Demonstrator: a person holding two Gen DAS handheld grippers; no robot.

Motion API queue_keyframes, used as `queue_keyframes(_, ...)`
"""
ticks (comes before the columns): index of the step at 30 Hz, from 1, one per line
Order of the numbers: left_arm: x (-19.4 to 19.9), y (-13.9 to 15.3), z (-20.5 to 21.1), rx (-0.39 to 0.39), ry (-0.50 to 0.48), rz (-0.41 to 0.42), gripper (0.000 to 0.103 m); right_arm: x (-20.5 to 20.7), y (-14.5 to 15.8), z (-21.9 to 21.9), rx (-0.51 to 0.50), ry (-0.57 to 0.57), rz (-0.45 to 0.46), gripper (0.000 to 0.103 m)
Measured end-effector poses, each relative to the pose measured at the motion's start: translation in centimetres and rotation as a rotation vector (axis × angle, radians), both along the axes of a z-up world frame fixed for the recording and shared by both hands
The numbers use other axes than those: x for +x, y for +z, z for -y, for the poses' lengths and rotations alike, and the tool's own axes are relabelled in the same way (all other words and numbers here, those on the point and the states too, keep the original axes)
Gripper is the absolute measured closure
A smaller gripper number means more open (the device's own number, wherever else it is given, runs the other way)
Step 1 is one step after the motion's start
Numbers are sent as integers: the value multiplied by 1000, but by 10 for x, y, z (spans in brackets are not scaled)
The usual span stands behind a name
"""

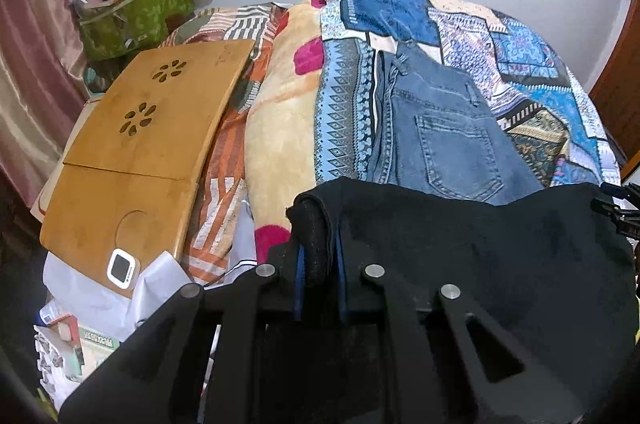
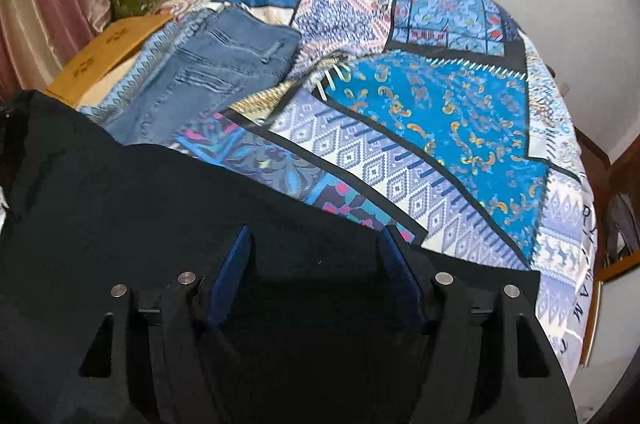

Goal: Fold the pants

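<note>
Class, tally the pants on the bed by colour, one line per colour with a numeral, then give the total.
Black pants: 1
Blue denim pants: 1
Total: 2

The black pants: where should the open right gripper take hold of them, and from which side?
Grip the black pants at the free edge lying between the right gripper pads, coming from above. The left gripper already pinches the opposite bunched fold, so this matches it.
</note>
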State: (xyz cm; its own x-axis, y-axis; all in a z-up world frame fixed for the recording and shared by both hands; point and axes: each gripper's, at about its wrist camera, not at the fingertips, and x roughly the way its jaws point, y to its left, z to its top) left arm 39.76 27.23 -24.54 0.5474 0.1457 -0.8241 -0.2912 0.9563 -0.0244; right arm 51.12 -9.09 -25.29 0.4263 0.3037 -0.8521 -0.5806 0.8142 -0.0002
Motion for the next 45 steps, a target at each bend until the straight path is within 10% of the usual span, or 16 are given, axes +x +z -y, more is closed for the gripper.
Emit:
queue_keyframes(3,5,-11,1,1,-2,-8,91,1,-4,4,54,-13,-16,55)
queue_keyframes(6,9,-19,2,2,-4,-18,91,-3,-5,5,69,-15,-5,94)
queue_keyframes(21,-30,29,9,7,-17,61,92,-31,27,18,80,-30,49,103)
queue_keyframes(30,-82,56,20,-10,-31,102,92,-75,69,28,66,-22,115,100)
queue_keyframes(34,-87,57,29,14,-27,119,92,-67,62,24,27,-29,123,55)
queue_keyframes(45,-119,59,39,14,-16,191,92,-28,30,-19,-42,96,53,50)
